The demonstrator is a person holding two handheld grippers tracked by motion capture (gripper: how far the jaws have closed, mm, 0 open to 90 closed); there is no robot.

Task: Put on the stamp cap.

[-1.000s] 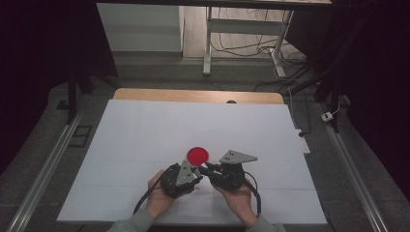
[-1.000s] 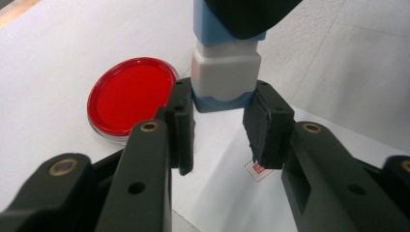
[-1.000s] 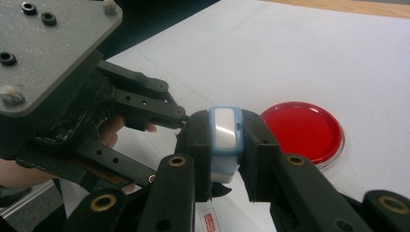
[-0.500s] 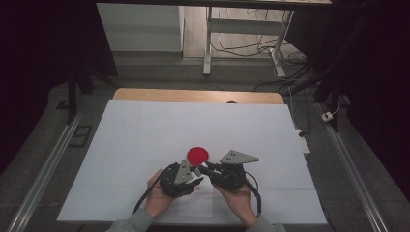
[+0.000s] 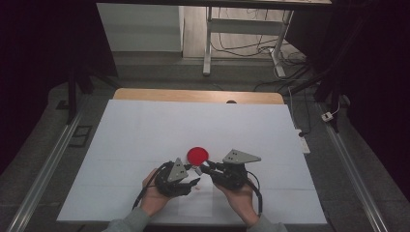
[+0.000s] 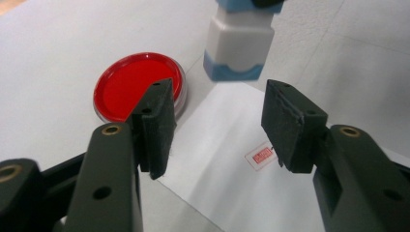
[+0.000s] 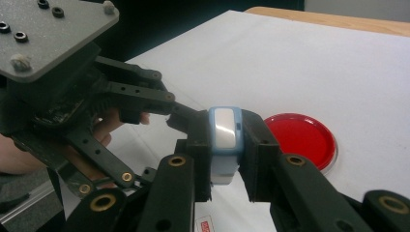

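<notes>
At the near edge of the bench (image 5: 121, 140), the person's two hands come in side by side, each with its tongs pointing away from the body. The right tongs (image 7: 226, 145) are clamped on a small white-and-blue stamp (image 7: 225, 137), the black pads pressing its two flanks and holding it upright just above the surface. The left tongs (image 6: 217, 121) sit just beside them; their jaws have just been opening, and they now stand partly apart with nothing between the pads. In the left gripper view, the stamp (image 6: 239, 43) hangs just beyond those open jaws.

Beneath both tools lies a white sheet of paper (image 6: 217, 179), flat on the bench. It carries a small red printed mark (image 6: 261, 157) close to the left tongs' right-hand pad (image 6: 290, 125); the lettering is too small for me to read.

Just past the paper's far corner rests a round red ink pad (image 5: 197, 155) in a clear rim, lying flat and near the stamp but apart from it.

Farther off, the white surface runs to a strip of bare wood (image 5: 193, 95) along the back edge. Beyond that, cables (image 5: 251, 48) trail across the floor around the legs of a white frame (image 5: 208, 43).
</notes>
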